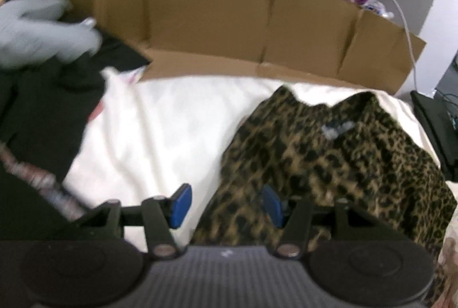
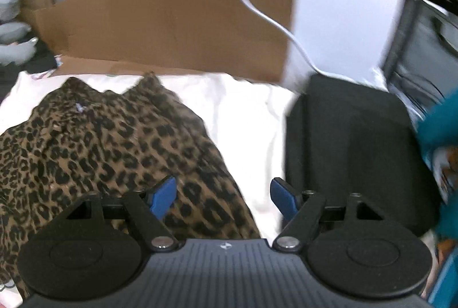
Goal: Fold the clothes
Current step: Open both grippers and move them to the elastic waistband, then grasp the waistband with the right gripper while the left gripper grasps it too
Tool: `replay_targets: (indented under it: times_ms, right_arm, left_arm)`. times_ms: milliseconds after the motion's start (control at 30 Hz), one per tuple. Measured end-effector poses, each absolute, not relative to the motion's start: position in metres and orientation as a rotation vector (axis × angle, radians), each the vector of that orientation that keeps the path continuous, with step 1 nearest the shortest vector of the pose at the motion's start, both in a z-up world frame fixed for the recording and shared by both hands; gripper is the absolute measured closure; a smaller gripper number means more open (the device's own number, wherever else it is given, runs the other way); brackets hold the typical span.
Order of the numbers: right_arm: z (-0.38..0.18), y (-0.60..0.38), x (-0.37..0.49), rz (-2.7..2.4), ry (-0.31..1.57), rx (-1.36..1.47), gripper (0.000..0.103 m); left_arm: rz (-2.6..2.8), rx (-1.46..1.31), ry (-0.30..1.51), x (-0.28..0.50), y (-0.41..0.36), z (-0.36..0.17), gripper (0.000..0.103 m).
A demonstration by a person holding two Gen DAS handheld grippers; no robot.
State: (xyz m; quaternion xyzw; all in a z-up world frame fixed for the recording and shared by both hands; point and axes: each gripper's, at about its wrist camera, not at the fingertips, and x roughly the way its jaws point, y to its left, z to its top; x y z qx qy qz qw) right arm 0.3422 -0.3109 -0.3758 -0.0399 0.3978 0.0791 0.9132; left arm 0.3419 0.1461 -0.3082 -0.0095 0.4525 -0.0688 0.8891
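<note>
- White sheet [image 1: 171,119]: covers the work surface and serves as the folding area; a cardboard wall [image 1: 206,19] stands along its far edge, and a heap of dark clothing [image 1: 43,107] crowds its left side in the left wrist view
- Leopard-print garment [image 1: 329,159]: lies on the sheet, collar and label toward the cardboard, body bunched and creased rather than flat; in the right wrist view it fills the left half, with bare sheet between it and a black case [image 2: 352,147] on the right
- Step in hand, as judged: the garment looks set down or part-folded and both tools are clear of it, so the next grip is to be chosen, not a fold to be finished
- Left gripper [image 1: 226,205]: jaws stand apart, nothing between the blue pads; it hangs over the garment's left edge, one pad over sheet, one over fabric
- Right gripper [image 2: 223,198]: jaws stand wide, empty; it hangs over the garment's right edge, the other pad over sheet and case
- Recommendation: take matching points on the two side edges, pinch one layer only, draw the cloth taut and flat before folding, and keep the fold away from the dark heap
- Risk: both views are blurred, so exact layer count and hem position cannot be told
</note>
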Motion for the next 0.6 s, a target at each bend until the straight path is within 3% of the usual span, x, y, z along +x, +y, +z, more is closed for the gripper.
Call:
replay_targets:
  times_ms: [133, 367, 600]
  right_arm:
    - [-0.378, -0.28, 0.378, 0.238, 0.816, -0.161, 0.026]
    - [-0.389, -0.231, 0.434, 0.35, 0.838, -0.292, 0.045]
    - [-0.4, -0.203, 0.471, 0.401, 0.859, -0.354, 0.05]
  left_arm:
    - [-0.224, 0.041, 0.922, 0.381, 0.121, -0.312, 0.04]
    - [-0.326, 0.158, 0.909, 0.437, 0.079, -0.335, 0.043]
    - [-0.344, 0.227, 0.93, 0.469, 0.064, -0.357, 0.047]
